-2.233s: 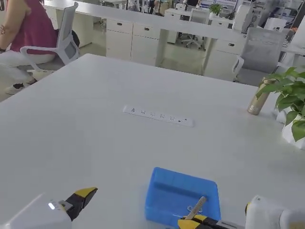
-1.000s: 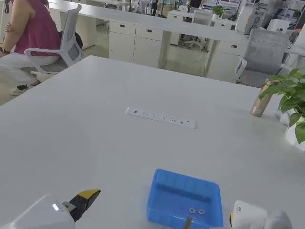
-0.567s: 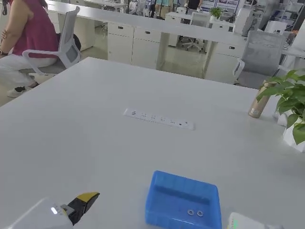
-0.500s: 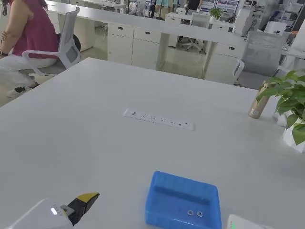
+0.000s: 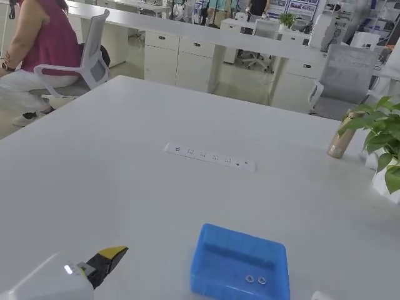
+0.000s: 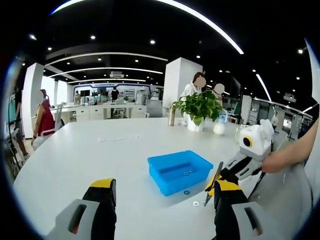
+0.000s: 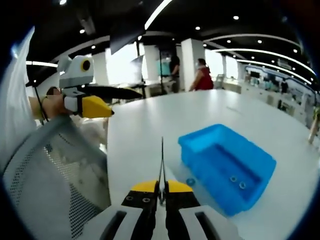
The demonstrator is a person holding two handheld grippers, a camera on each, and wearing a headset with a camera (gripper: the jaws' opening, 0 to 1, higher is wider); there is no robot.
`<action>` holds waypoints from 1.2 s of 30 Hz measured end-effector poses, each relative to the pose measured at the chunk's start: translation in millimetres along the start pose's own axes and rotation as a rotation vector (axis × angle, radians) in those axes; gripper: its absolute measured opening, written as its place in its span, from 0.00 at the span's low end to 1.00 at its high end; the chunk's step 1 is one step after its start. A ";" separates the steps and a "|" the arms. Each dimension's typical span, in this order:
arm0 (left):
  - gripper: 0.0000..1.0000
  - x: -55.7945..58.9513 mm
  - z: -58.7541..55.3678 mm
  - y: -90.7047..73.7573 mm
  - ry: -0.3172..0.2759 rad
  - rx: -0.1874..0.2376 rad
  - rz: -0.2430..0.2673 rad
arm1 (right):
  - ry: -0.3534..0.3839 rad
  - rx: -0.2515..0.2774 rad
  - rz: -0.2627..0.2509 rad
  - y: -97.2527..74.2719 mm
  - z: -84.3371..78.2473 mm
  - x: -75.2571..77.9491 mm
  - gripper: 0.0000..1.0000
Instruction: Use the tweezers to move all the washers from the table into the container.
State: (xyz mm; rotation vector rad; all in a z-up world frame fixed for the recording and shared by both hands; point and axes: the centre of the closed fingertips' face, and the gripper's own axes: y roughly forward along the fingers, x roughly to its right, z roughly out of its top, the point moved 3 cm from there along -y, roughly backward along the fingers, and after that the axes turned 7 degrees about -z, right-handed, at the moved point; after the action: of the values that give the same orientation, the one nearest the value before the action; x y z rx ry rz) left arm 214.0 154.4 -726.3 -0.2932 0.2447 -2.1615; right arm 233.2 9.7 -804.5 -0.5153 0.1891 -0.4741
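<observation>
on the table, two washers lie inside the blue container, and two more washers sit just beside its wall. the right tool is clamped on the tweezers. the left tool has its jaws wide apart.

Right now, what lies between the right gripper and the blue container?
A washer on the table, between right gripper and container, in the right gripper view.
</observation>
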 end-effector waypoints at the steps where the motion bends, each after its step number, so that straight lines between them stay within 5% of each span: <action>1: 0.82 0.0 0.0 0.1 0.001 0.000 -0.001 | 0.007 0.002 -0.009 -0.8 -0.5 2.1 0.01; 11: 0.82 -0.2 0.3 0.0 -0.001 0.004 -0.001 | 0.076 0.040 0.015 -3.2 2.1 3.4 0.03; 36: 0.81 0.2 -0.4 0.1 -0.001 0.001 -0.004 | 0.040 0.042 0.029 1.4 -3.3 0.8 0.04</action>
State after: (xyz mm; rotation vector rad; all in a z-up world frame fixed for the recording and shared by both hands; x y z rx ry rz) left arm 213.8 154.2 -726.6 -0.2947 0.2428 -2.1654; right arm 233.5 8.9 -808.1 -0.4620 0.2244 -0.4599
